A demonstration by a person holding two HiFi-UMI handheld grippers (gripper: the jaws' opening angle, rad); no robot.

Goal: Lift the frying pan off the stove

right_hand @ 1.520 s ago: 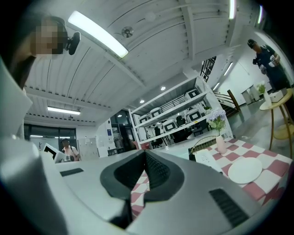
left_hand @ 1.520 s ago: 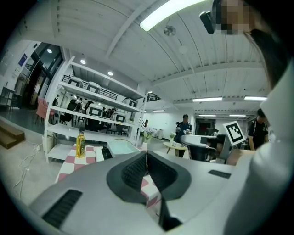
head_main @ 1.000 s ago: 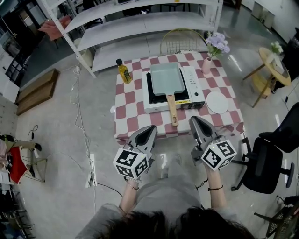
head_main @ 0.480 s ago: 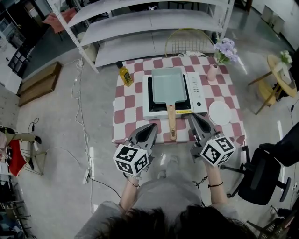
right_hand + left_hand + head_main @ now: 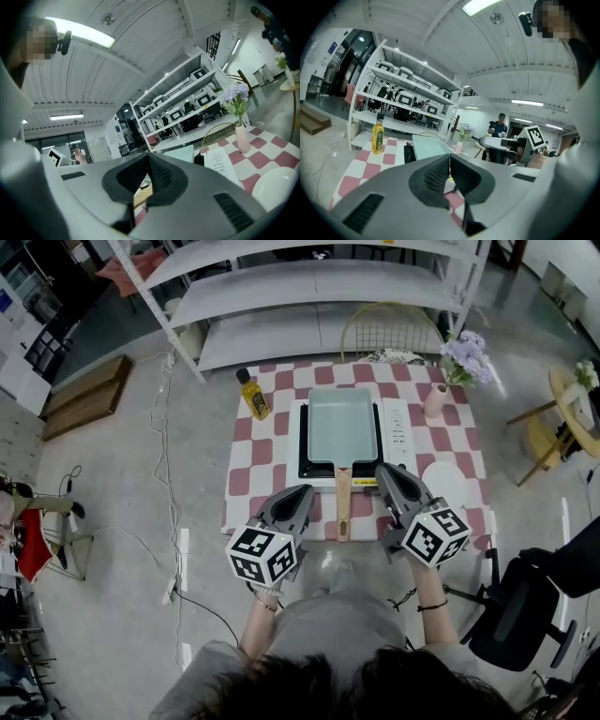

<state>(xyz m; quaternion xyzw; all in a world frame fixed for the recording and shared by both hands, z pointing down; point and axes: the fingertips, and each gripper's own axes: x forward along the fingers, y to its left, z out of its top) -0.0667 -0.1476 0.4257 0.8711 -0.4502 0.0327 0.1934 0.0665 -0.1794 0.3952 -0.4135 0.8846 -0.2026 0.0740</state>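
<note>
A pale green rectangular frying pan (image 5: 341,425) rests on a white portable stove (image 5: 398,432) on the checkered table (image 5: 256,482). Its wooden handle (image 5: 342,505) points toward me, between the two grippers. My left gripper (image 5: 302,496) hovers over the table's near edge, left of the handle, shut and empty. My right gripper (image 5: 384,474) is just right of the handle, also shut and empty. The pan (image 5: 427,146) shows beyond the shut left jaws in the left gripper view. In the right gripper view the pan (image 5: 180,153) lies ahead and the handle (image 5: 142,196) peeks through below the shut jaws.
An oil bottle (image 5: 253,395) stands at the table's far left. A pink vase with purple flowers (image 5: 437,397) is at the far right and a white plate (image 5: 447,480) at the near right. Metal shelving (image 5: 319,287) stands behind; a black chair (image 5: 525,624) is to my right.
The table and pan have drawn closer as I stepped forward. Both grippers now reach over the table's near edge on either side of the handle. Jaws stayed shut.
</note>
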